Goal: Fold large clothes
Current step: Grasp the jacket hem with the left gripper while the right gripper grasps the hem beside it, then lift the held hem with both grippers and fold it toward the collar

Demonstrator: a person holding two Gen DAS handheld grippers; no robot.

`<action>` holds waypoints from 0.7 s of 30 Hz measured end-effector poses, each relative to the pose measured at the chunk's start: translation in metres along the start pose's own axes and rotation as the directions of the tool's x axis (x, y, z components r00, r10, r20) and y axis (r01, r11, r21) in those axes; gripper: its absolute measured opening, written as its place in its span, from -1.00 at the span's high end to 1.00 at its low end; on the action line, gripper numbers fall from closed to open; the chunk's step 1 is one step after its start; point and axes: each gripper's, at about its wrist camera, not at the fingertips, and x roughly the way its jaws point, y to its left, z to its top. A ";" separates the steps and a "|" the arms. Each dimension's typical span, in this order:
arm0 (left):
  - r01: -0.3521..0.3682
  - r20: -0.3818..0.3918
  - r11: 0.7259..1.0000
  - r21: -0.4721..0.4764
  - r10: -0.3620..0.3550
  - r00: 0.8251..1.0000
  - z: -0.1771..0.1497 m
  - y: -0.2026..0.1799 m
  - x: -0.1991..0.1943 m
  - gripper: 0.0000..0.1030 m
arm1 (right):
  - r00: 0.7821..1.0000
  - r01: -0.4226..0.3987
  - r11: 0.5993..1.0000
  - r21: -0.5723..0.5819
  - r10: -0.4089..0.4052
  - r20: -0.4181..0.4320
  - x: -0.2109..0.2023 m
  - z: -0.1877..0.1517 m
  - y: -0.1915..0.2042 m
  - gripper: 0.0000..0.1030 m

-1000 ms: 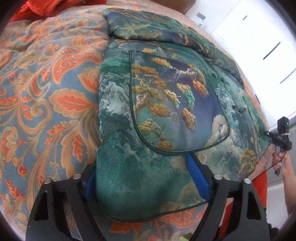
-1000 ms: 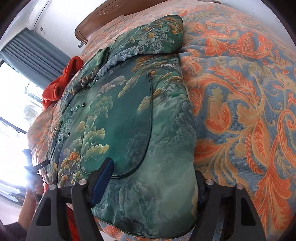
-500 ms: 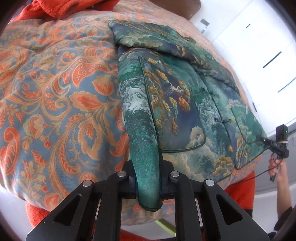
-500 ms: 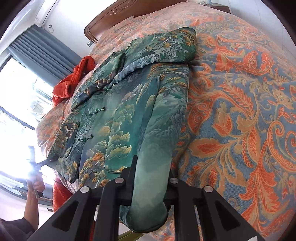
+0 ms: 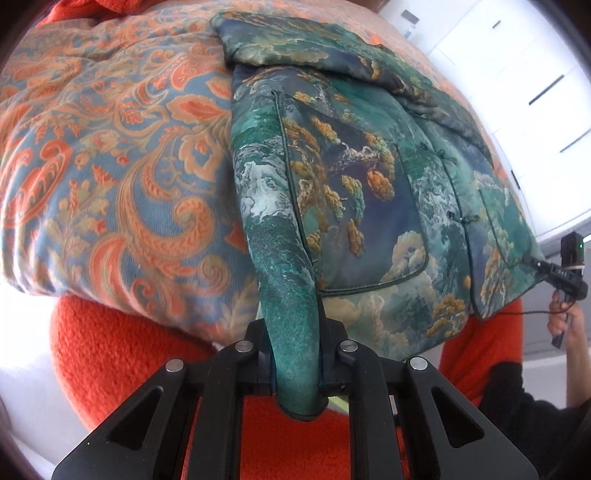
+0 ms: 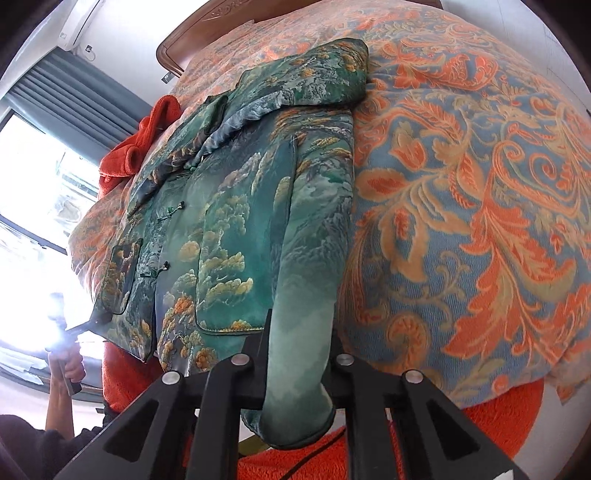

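Left gripper [image 5: 295, 363]: jaws pinched tight on a bunched hem corner of the green landscape-print jacket [image 5: 369, 192], at 6 o'clock in its view. Right gripper [image 6: 297, 369]: jaws likewise clamped on the opposite hem corner, at 6 o'clock. Jacket: spread front-up, knot buttons fastened, across the orange-and-blue paisley bedspread [image 6: 480, 184], collar toward 12 o'clock. Orange fleece blanket [image 5: 122, 354]: under the bedspread's near edge. Wooden headboard [image 6: 207, 33]: at 11 o'clock in the right view.
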 end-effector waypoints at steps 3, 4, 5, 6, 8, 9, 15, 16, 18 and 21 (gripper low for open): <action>0.006 -0.028 1.000 -0.023 -0.006 1.000 -0.005 0.004 0.003 0.76 | 1.000 0.001 1.000 0.020 -0.001 -0.019 -0.005 -0.018 -0.003 0.74; 0.007 -0.038 1.000 -0.030 -0.008 0.999 -0.008 0.005 0.002 0.76 | 1.000 0.001 1.000 0.028 -0.001 -0.025 -0.007 -0.025 -0.006 0.75; 0.006 -0.048 0.999 -0.034 -0.008 0.999 -0.010 0.006 0.002 0.76 | 0.999 0.002 0.999 0.035 -0.001 -0.032 -0.008 -0.032 -0.007 0.76; 0.005 -0.056 0.999 -0.036 -0.007 0.998 -0.011 0.006 0.001 0.77 | 0.999 0.002 0.999 0.043 0.000 -0.040 -0.010 -0.039 -0.008 0.76; 0.005 -0.072 0.999 -0.041 -0.008 0.997 -0.010 0.007 -0.001 0.77 | 0.998 -0.002 0.998 0.060 0.006 -0.057 -0.012 -0.051 -0.010 0.77; 0.007 -0.080 0.999 -0.045 -0.010 0.997 -0.008 0.010 -0.002 0.77 | 0.998 -0.003 0.998 0.066 0.008 -0.066 -0.013 -0.057 -0.010 0.77; 0.060 -0.078 0.997 -0.048 -0.064 0.995 0.031 0.014 -0.025 0.79 | 0.995 -0.031 0.995 0.091 0.039 -0.088 -0.029 -0.074 -0.003 0.81; 0.076 -0.059 0.996 -0.046 -0.079 0.995 0.036 0.017 -0.035 0.79 | 0.995 -0.048 0.994 0.101 0.057 -0.083 -0.036 -0.074 0.000 0.81; 0.111 -0.012 0.993 -0.045 -0.112 0.994 0.045 0.023 -0.058 0.79 | 0.994 -0.076 0.991 0.107 0.084 -0.064 -0.048 -0.072 0.006 0.81; 0.177 0.068 0.983 -0.053 -0.173 0.983 0.071 0.028 -0.085 0.80 | 0.990 -0.138 0.985 0.108 0.141 -0.018 -0.070 -0.060 0.016 0.82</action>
